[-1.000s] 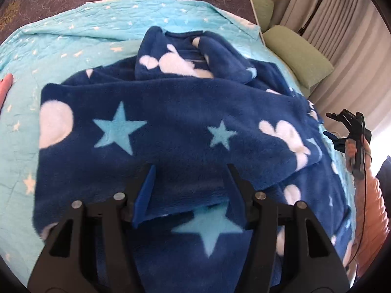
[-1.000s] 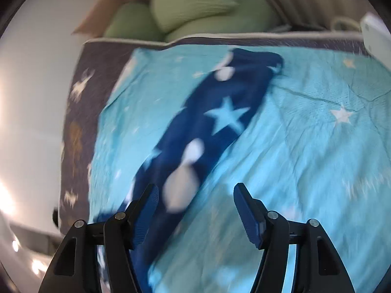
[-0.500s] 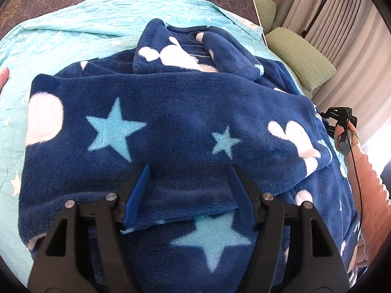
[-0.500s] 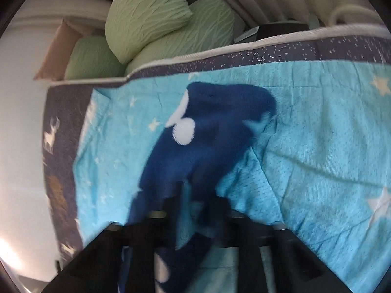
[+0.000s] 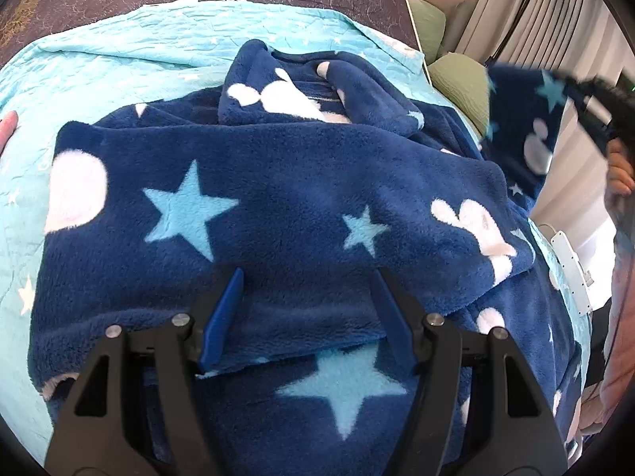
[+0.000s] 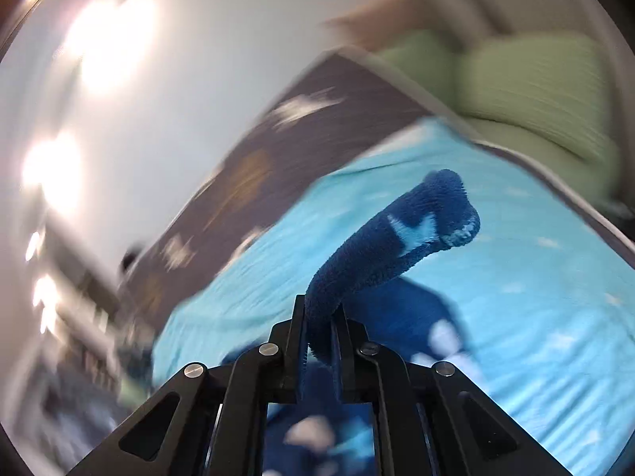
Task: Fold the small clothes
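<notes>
The right gripper [image 6: 320, 331] pinches a fold of the navy star-printed fleece garment [image 6: 397, 238], which curls up ahead of it above the turquoise bedspread [image 6: 535, 297].

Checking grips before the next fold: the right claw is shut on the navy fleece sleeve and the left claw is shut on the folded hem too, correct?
Not quite. The right claw is indeed shut on the navy fleece sleeve, but the left claw is open: the left wrist view shows its fingers spread apart over the folded hem, not pinching it.
</notes>
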A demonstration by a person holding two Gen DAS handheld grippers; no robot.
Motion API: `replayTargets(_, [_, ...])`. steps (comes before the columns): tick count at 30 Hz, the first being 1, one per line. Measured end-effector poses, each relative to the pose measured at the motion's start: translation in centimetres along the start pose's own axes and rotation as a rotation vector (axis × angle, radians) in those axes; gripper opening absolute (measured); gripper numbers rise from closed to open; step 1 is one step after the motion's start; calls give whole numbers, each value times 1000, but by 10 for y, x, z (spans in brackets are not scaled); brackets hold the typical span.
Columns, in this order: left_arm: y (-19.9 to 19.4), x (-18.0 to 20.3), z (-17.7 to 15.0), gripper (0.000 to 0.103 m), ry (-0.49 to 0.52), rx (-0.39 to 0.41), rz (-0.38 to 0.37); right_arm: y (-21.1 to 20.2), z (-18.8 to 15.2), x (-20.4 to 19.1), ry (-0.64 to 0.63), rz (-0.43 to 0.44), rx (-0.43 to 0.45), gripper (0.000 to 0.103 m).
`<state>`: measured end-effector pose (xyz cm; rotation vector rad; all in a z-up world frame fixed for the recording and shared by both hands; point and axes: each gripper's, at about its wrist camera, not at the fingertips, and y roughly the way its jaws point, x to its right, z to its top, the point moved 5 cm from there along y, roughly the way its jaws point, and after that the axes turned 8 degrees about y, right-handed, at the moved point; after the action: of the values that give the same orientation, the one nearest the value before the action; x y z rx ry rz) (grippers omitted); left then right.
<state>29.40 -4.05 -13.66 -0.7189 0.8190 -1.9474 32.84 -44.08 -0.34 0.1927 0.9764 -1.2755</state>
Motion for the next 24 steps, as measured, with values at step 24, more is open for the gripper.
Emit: replayTargets(24, [-16, 0, -4, 68, 4, 32, -35, 21, -226, -100, -537, -107, -363, 36])
